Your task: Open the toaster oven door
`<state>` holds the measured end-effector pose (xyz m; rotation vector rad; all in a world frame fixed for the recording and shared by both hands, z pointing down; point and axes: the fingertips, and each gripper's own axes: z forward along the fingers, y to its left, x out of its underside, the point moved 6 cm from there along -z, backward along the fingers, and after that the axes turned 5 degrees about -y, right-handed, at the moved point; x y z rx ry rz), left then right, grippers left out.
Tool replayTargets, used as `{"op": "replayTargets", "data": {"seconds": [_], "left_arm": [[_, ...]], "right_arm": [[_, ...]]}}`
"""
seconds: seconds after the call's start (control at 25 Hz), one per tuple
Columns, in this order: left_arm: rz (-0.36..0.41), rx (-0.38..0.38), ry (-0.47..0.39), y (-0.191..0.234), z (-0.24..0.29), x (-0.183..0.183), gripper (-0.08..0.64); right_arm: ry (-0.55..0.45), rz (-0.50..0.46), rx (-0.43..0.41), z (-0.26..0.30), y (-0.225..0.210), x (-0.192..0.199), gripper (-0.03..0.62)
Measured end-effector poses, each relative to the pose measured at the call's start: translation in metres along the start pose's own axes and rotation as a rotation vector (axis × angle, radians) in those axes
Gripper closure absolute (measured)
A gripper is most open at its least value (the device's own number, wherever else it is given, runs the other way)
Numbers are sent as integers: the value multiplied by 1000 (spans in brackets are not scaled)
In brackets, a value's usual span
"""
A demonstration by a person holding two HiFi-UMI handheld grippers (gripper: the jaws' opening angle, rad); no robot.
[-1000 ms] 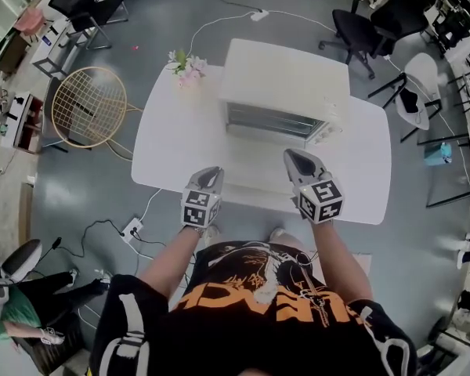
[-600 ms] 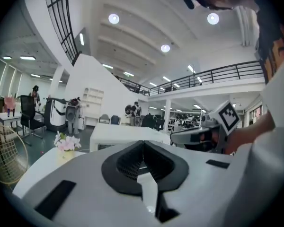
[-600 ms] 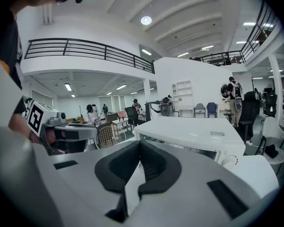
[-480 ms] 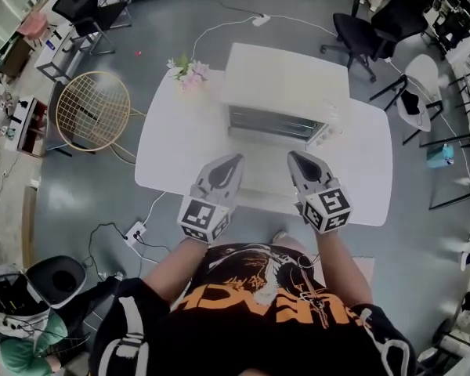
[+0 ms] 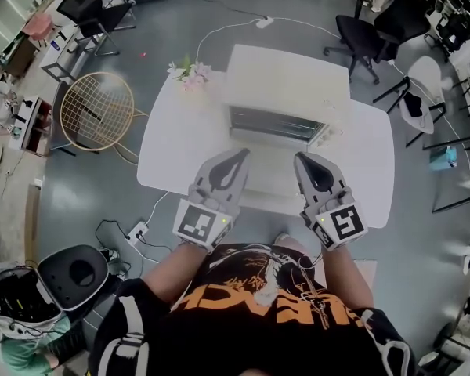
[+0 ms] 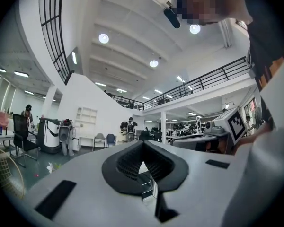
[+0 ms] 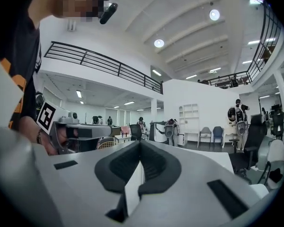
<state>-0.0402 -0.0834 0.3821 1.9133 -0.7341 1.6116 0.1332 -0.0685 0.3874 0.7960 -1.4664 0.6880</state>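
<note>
Head view: white table [image 5: 176, 143] seen from above, person standing at its near edge with a gripper in each hand.
Toaster oven [image 5: 286, 81]: white box at the far middle of the table, dark front with rack lines facing the person; flowers [image 5: 189, 72] just beside its left rear corner.
Left gripper [image 5: 239, 157]: over the table, nose aimed at the oven front, near it but apart, no contact.
Left gripper view: jaws together at the tips [image 6: 142, 144], nothing between them; a sliver of the oven front shows in the gap below.
Right gripper [image 5: 301, 160]: level with the left one, also short of the oven, touching nothing.
Right gripper view: jaws closed tip to tip [image 7: 140, 144], empty.
Door: handle too small to make out from above; a paler patch lies on the table in front of the oven, so cannot tell for sure whether the door is up or down. Looks up to me.
Done: nothing on the door that I can see; grippers only lined up facing it.
Left: reach in, catch the top edge or handle, swing the door down toward the person.
</note>
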Motion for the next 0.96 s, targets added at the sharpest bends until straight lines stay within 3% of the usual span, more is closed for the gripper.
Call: {"op": "replayTargets", "data": {"seconds": [0.24, 0.44, 0.6, 0.8, 0.96], "left_arm": [[15, -36, -88, -5, -8, -24, 538], [56, -18, -71, -8, -8, -29, 538], [30, -31, -85, -11, -10, -33, 538], [51, -29, -64, -11, -15, -33, 538], [14, -36, -86, -13, -15, -33, 538]], "right_arm": [[-2, -3, -11, -4, 4, -1, 578], [0, 4, -16, -4, 5, 3, 578], [-2, 7, -22, -5, 7, 3, 578], [-2, 6, -24, -8, 9, -1, 578], [2, 5, -28, -11, 11, 3, 578]]}}
